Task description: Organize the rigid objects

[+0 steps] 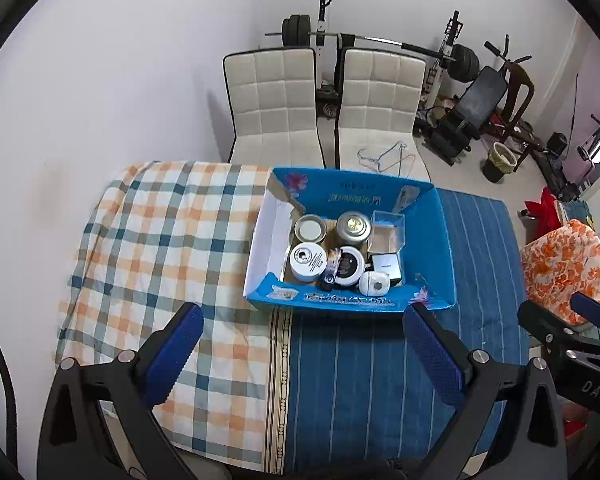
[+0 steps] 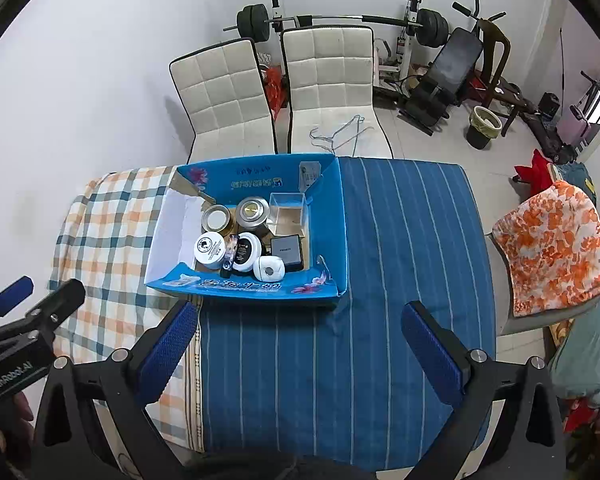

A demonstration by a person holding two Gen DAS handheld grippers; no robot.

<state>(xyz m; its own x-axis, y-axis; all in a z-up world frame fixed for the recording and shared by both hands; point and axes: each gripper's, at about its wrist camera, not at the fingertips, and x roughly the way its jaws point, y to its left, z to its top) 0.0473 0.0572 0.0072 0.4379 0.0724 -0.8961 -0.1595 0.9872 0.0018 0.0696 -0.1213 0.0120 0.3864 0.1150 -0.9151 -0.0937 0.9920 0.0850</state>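
Note:
A blue cardboard box (image 1: 432, 240) (image 2: 332, 216) stands open on the table. Inside lie several rigid objects: a white round tin (image 1: 308, 260) (image 2: 209, 249), a silver round tin (image 1: 353, 226) (image 2: 252, 210), a gold-rimmed lid (image 1: 310, 229) (image 2: 218, 217), a clear plastic case (image 1: 387, 231) (image 2: 287, 210), a dark square box (image 1: 386, 265) (image 2: 286, 249) and a small white rounded device (image 1: 374, 283) (image 2: 269, 268). My left gripper (image 1: 304, 344) is open and empty, above the cloth in front of the box. My right gripper (image 2: 300, 340) is open and empty, also short of the box.
The table carries a checked cloth (image 1: 148, 240) (image 2: 100, 240) on the left and a blue striped cloth (image 1: 360, 380) (image 2: 400, 260) on the right. Two white chairs (image 1: 272, 100) (image 2: 328, 76) stand behind it. An orange-flowered chair (image 2: 552, 248) is at the right. Gym gear lines the far wall.

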